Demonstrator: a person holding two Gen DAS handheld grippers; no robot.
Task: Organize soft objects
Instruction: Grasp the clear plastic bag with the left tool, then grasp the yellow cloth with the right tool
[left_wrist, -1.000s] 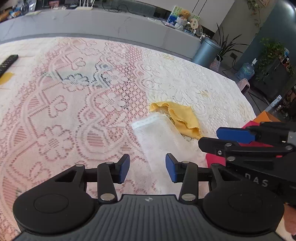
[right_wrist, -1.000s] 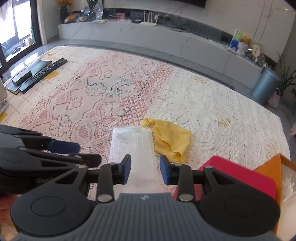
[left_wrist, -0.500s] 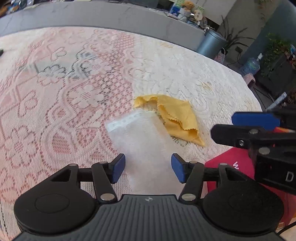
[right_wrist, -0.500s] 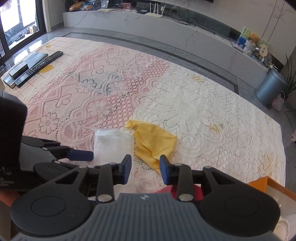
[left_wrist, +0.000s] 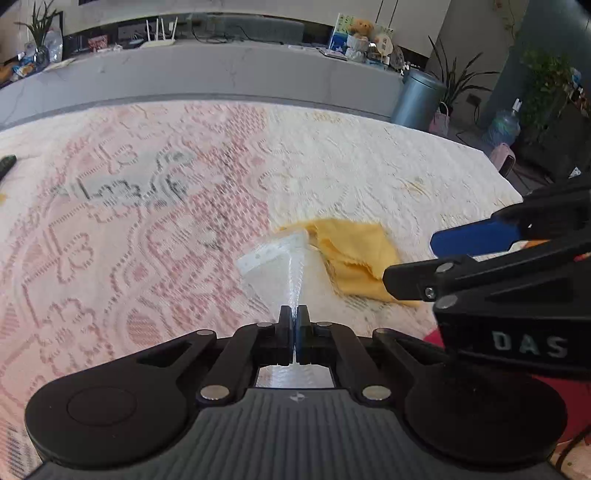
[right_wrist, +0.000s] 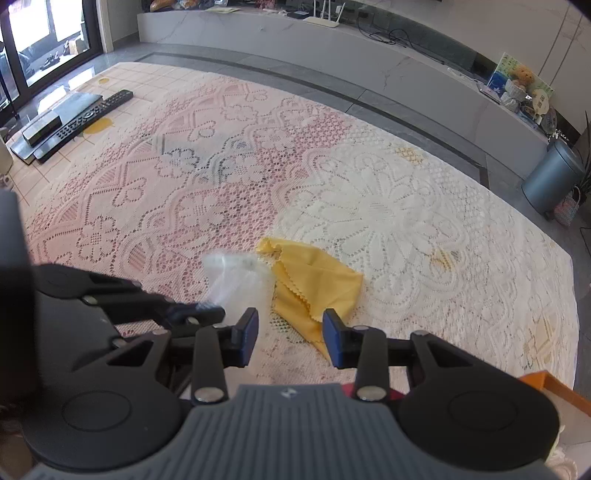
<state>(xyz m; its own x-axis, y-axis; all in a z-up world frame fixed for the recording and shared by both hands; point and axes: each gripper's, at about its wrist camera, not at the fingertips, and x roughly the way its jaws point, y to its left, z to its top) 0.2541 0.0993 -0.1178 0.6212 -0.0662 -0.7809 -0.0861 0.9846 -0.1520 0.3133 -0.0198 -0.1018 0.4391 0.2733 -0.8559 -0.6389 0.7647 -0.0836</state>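
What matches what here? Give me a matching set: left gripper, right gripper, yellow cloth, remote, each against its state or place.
Column 1
1. left gripper
2. right gripper
3. yellow cloth
4. remote

Column 2
A. lies crumpled on the lace cover
B. open, holding nothing
C. at the far left edge of the table
D. shut on the clear bag

Pairs: 1-D, 2-B, 3-A, 4-C

white cloth motion-blurred, red item mostly hidden
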